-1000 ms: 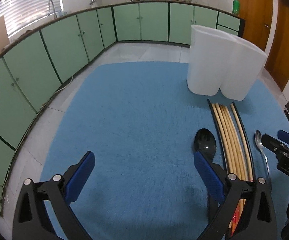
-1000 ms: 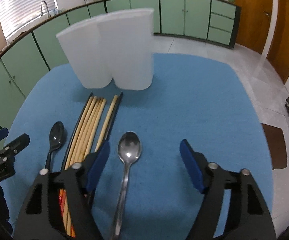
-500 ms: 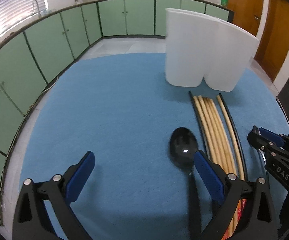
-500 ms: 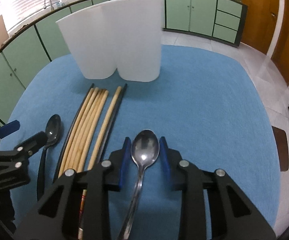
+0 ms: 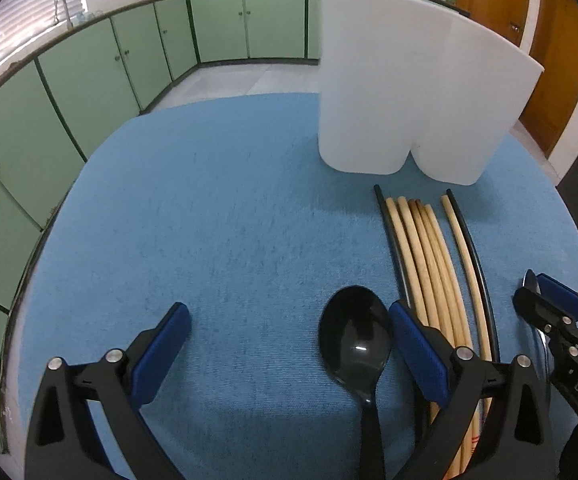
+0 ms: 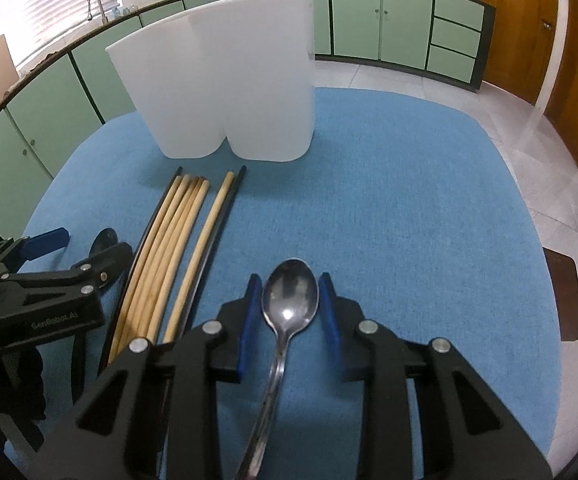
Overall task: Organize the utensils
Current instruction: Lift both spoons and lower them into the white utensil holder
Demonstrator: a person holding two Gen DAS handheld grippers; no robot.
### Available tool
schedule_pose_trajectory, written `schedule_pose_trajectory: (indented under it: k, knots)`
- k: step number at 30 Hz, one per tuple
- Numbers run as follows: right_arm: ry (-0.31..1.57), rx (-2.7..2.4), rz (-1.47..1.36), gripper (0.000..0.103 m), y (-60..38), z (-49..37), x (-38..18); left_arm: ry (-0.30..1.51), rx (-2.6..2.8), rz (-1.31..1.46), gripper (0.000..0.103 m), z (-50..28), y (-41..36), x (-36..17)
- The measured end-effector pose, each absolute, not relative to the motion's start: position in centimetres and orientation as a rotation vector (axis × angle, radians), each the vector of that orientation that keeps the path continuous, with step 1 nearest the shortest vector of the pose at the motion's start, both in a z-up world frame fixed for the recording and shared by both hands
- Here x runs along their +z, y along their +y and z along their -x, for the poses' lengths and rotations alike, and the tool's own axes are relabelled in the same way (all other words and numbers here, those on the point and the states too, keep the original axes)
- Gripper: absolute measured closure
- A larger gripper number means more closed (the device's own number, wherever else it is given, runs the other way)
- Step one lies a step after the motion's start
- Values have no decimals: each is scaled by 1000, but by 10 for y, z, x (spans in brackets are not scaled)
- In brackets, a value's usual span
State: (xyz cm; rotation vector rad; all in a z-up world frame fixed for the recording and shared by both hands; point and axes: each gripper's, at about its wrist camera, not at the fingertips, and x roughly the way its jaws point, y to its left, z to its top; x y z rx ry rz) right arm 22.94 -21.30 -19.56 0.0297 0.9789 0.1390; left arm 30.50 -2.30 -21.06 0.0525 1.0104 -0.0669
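My right gripper (image 6: 287, 312) is shut on a metal spoon (image 6: 289, 300), gripped by its handle, the bowl just past the blue pads. My left gripper (image 5: 289, 344) is open over the blue table; a black spoon (image 5: 356, 340) lies between its fingers, close to the right finger. Wooden and black chopsticks (image 5: 429, 256) lie side by side between the two spoons; they also show in the right wrist view (image 6: 177, 240). A white two-compartment holder (image 5: 413, 92) stands upright behind them, also in the right wrist view (image 6: 225, 76).
The blue table (image 5: 209, 220) has rounded edges with tiled floor beyond. Green cabinets (image 5: 89, 80) line the far walls. Wooden doors (image 6: 569, 40) stand at the right. My left gripper shows in the right wrist view (image 6: 49, 280), beside the chopsticks.
My right gripper has closed on the metal spoon. My left gripper has moved forward and right, so the black spoon now lies between its open fingers.
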Motion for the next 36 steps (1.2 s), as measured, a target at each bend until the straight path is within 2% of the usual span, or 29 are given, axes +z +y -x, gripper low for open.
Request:
schedule_pose_trajectory:
  k: [2,5,12,15,20,28,36]
  knots:
    - [987,143,-25,73,-212,-230,-197,1015,-69,-51,6,-308,-19,-208]
    - [1016,144,-44,73,-214,-236,-195,1019,-80,-47,13,-313,-19,-205]
    - [1046,152,-41,76,-216,-247,-189,994,-139,-41,68,-312,-23,-195]
    - [990,176,-87,76,-222,-241,-184,968,-182,25,68,-310,-14,-190]
    - [781,203,-61,76,-231,-217,-160,768,-248,87,68,-278,-3,-171]
    - [573,253,-89,76,-239,-202,-129,526,-252,62,68,-245,5,-146]
    - [391,280,-125,76,-255,-221,-71,345,-263,103,68,-250,1,-82]
